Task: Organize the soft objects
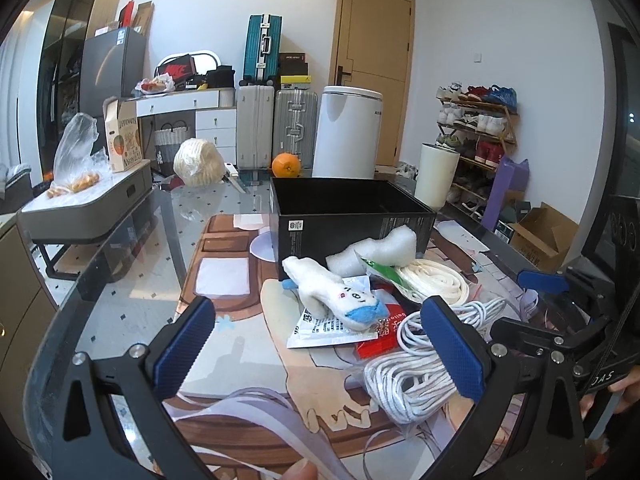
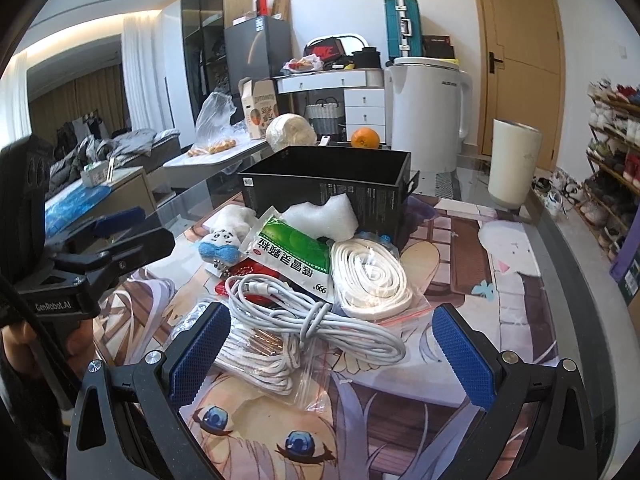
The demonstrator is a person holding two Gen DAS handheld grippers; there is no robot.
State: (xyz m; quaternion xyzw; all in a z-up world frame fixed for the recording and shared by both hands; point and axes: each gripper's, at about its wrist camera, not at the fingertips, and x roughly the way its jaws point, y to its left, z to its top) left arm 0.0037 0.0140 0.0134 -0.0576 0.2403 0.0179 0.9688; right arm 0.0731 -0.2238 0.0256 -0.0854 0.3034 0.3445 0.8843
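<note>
Left wrist view: the left gripper (image 1: 316, 344) is spread wide and empty over the mat. The black box (image 1: 352, 226) holds nothing I can see, so sorting looks barely begun; plush (image 1: 338, 298), foam (image 1: 374, 250) and cord (image 1: 404, 384) lie just before it. A Nike box sits far back.

Right wrist view: the right gripper (image 2: 332, 346) gapes empty above the cable (image 2: 320, 320). The sachet (image 2: 294, 258) reads "999"; the other tool reads "GenRobot.AI"

The left gripper (image 1: 320, 344) hangs low at the near edge, jaws spread wide and gripping nothing; a fingertip (image 1: 300, 470) shows beneath it. The right gripper (image 2: 330, 350) sits just to its right (near side too), jaws equally wide and empty, a hand (image 1: 624, 388) wrapped behind its handle
</note>
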